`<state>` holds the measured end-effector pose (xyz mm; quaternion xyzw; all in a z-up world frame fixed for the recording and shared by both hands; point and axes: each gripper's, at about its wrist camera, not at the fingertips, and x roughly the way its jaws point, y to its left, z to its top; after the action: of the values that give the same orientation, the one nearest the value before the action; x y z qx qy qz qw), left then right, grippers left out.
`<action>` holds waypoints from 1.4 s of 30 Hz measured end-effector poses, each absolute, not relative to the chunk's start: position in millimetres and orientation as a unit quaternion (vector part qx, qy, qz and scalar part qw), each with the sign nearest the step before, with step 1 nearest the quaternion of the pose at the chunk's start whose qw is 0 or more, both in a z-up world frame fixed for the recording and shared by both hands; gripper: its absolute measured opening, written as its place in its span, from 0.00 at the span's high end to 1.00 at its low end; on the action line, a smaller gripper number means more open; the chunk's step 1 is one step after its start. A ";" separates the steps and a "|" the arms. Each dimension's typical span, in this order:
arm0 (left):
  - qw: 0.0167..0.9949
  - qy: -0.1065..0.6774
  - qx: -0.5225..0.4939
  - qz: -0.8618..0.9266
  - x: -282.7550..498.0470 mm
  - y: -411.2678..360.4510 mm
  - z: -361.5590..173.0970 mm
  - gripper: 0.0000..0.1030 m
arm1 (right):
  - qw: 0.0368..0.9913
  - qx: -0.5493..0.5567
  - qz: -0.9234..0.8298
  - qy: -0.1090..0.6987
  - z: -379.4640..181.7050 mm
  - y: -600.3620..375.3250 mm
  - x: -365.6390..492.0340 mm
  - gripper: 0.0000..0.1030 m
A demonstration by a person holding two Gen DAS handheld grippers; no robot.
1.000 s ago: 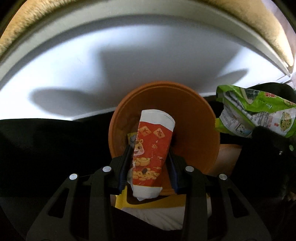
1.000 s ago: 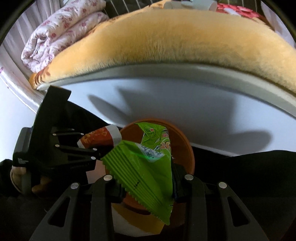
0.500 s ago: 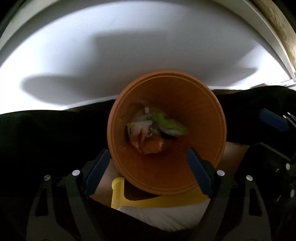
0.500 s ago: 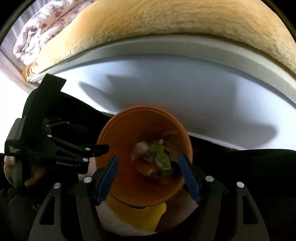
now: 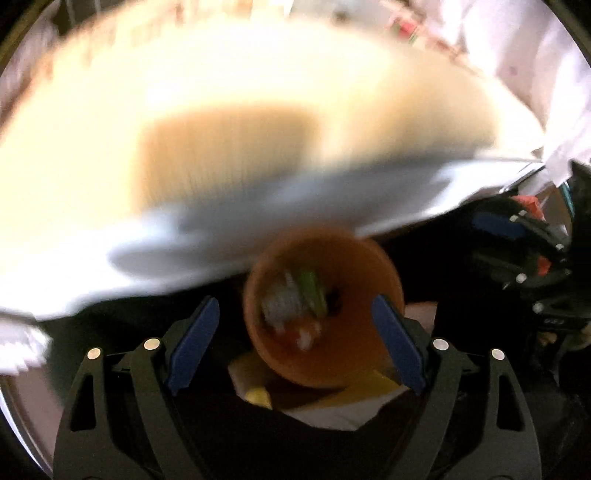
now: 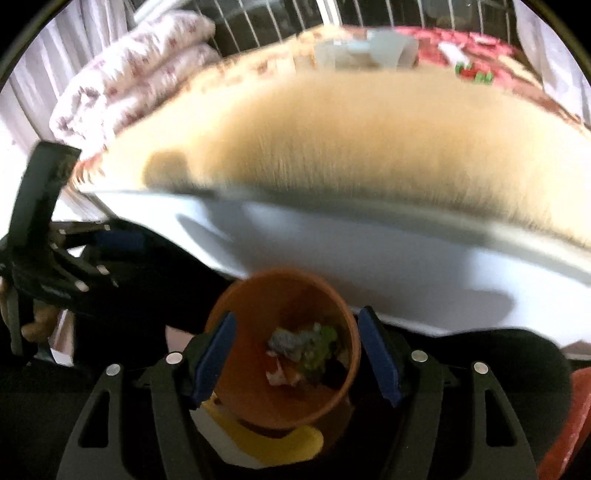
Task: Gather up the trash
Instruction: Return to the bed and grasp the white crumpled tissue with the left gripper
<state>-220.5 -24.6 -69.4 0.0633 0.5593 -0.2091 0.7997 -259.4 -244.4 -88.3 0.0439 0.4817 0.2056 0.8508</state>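
A bedroom in a home, by the look of it. Filling the right wrist view from nine to three o'clock is a bed [image 6: 369, 258] with a white side panel, topped by a tan plush blanket [image 6: 351, 140]. Up at ten o'clock sits a folded floral quilt [image 6: 133, 70], pale curtains [image 6: 40, 70] beside it. At twelve o'clock, a barred window [image 6: 280, 22]. At one o'clock, a red patterned cover [image 6: 476, 44]. Down at six o'clock, an orange waste bin [image 6: 284, 402] with wrappers inside stands against the bed. Both views are blurred.
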 end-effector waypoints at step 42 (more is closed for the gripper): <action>0.778 0.605 -0.087 -0.142 125.2 -125.3 -35.0 0.50 | 0.881 0.141 0.178 0.415 -85.7 -296.1 -247.1 0.29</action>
<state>125.2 -125.3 -35.0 -0.0871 0.6052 -0.1423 0.7784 -247.1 -296.1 -85.7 0.1406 0.4149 0.1785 0.8810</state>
